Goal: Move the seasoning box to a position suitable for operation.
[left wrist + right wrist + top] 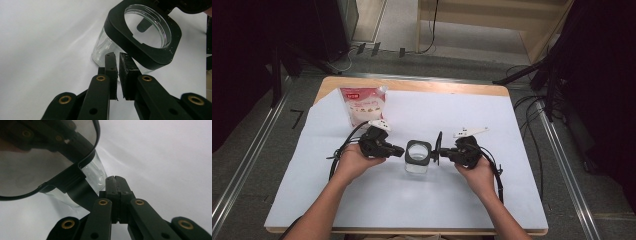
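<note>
Left gripper (118, 75), jaws barely parted, nothing pinched, is held beside the glass jar (417, 159); right gripper (116, 195), pressed together, opposite.

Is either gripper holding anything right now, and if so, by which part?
Nothing is held. The left gripper has a thin gap between its fingers with nothing in it, just short of the jar. The right gripper is shut on nothing, beside the jar's open lid.

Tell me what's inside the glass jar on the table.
The glass jar looks empty: through its black-rimmed mouth, the left gripper view shows clear glass and white table cover. The black rim hides the wall just beneath it.
</note>
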Action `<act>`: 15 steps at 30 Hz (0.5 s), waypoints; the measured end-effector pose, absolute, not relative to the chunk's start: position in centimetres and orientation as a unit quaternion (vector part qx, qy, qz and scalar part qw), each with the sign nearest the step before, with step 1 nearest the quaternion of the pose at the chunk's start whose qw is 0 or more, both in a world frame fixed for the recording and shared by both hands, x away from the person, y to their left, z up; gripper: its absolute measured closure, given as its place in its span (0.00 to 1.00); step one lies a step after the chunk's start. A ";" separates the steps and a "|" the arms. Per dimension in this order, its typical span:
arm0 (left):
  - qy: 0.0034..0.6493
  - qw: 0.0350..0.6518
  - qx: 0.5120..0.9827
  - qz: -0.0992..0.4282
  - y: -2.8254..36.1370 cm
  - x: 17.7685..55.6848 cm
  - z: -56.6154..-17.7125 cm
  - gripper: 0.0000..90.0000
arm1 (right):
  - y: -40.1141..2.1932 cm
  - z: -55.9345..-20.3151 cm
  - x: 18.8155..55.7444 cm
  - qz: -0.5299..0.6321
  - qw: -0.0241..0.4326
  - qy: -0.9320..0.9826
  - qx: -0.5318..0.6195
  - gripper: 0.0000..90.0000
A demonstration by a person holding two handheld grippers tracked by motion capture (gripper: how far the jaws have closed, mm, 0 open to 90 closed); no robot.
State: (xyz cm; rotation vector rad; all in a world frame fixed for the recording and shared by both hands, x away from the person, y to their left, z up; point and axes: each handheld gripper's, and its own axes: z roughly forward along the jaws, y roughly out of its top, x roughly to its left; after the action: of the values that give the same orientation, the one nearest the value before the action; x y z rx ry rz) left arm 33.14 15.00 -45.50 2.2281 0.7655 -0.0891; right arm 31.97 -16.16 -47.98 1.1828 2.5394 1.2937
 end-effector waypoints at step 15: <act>0.309 0.404 0.861 -0.022 18.4 33.3 -43.3 0.48 | -18.4 -46.4 30.3 0.453 0.018 0.811 0.371 0.71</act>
State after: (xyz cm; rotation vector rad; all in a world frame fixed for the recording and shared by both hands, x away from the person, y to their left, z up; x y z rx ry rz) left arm 33.27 18.43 -43.26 2.1731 0.7807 -0.0564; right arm 30.30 -18.43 -46.45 1.1507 2.5174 1.4065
